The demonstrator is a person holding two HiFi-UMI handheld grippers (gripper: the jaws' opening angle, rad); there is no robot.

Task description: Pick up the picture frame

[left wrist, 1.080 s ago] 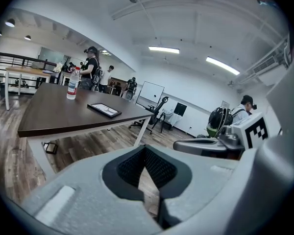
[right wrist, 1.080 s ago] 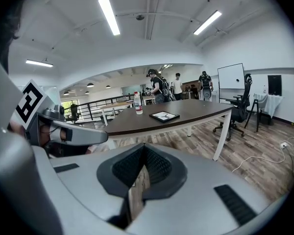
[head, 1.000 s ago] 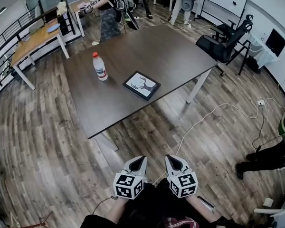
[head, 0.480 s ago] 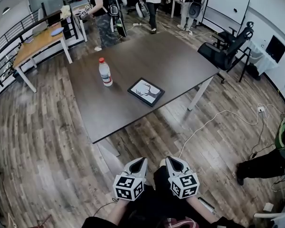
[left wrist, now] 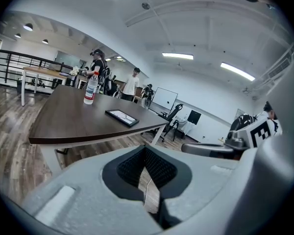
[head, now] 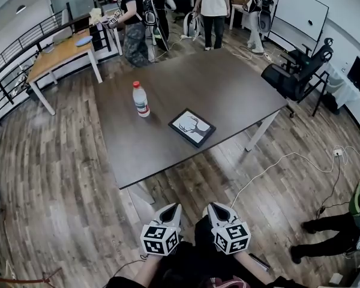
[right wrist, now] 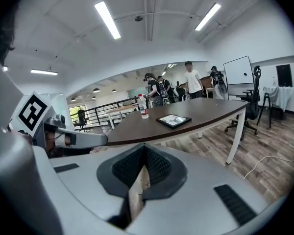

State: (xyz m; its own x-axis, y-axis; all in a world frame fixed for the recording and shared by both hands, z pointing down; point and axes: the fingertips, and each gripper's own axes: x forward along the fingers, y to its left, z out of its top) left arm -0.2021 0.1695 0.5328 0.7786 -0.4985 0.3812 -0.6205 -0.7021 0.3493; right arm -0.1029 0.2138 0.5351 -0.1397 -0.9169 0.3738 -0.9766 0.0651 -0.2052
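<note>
Wood-plank floor [head: 60, 179] surrounds the dark brown worktop [head: 222, 80] that stands ahead of us. We locate the picture frame [head: 192, 127] lying flat on this worktop, near the edge closest to us. Its dark border encloses a pale picture with a branching dark figure. A water bottle [head: 141, 99] with a red cap stands upright on the same surface, to the left of the picture frame and apart from it.

We hold the left hand-held gripper [head: 174, 207] and the right hand-held gripper [head: 212, 207] side by side, low in the head view. Both are over the floor, well short of the worktop edge and well apart from the picture frame. Both point towards the worktop.

The left gripper view shows its jaws together with nothing between them; only a thin strip of floor shows past the pads. The right gripper view shows the same condition: jaws together and empty.

A white cable [head: 276, 159] trails across the floor to the right of the worktop. A black office chair [head: 295, 75] stands at its right-hand end. Beyond the worktop we see a second worktop [head: 60, 53] of pale wood at the left, a whiteboard [head: 300, 12] at the right, and several people [head: 213, 5] standing.
</note>
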